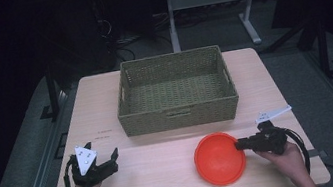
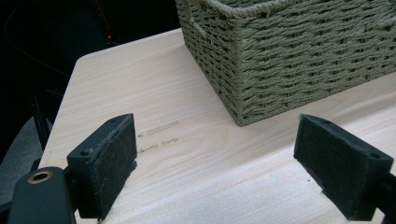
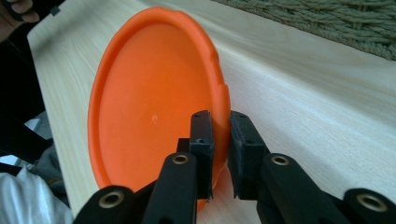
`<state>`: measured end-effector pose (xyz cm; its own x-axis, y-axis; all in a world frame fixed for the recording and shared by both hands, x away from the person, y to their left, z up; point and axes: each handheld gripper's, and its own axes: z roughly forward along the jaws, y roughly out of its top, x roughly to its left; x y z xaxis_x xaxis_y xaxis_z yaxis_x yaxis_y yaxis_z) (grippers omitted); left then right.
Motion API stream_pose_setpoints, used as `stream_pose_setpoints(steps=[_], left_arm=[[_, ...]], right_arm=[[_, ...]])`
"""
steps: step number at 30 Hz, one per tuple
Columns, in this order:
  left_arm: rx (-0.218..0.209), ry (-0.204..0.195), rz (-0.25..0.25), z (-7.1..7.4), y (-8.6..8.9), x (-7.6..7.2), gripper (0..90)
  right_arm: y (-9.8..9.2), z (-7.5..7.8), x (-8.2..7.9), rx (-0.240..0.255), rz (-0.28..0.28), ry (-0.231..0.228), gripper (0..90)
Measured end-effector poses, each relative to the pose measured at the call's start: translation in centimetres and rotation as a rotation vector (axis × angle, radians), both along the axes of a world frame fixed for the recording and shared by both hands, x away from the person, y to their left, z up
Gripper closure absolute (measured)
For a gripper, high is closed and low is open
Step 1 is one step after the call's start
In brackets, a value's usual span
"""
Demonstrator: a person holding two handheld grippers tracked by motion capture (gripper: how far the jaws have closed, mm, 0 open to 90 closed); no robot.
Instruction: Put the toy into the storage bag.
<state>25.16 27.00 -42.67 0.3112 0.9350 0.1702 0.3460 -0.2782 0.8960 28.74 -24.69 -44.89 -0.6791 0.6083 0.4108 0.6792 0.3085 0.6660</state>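
Note:
An orange plate lies on the wooden table in front of a woven basket. My right gripper reaches in from the right and is shut on the plate's right rim. In the right gripper view the two pads clamp the orange plate rim at my right gripper, one pad inside the dish and one outside. My left gripper rests at the table's front left, open, with nothing in it. In the left gripper view my left gripper has its pads wide apart over bare wood.
The woven basket stands at the back middle of the table and looks empty inside. Faint marks sit on the wood left of it. Desk legs and dark floor lie beyond the table's far edge.

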Motion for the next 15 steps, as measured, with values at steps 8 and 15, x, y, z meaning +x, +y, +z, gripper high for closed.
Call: stream_pose_setpoints(steps=[8,15], left_arm=[[-0.002,-0.006,0.009,0.1,0.1,-0.1,12.7],[0.001,-0.007,0.014,0.1,0.4,-0.2,12.7]], right_arm=[[1.0,2.2,-1.2,-0.021,0.001,-0.052,82.1],[2.1,4.2,-1.9,-0.043,0.017,-0.086,82.3]])
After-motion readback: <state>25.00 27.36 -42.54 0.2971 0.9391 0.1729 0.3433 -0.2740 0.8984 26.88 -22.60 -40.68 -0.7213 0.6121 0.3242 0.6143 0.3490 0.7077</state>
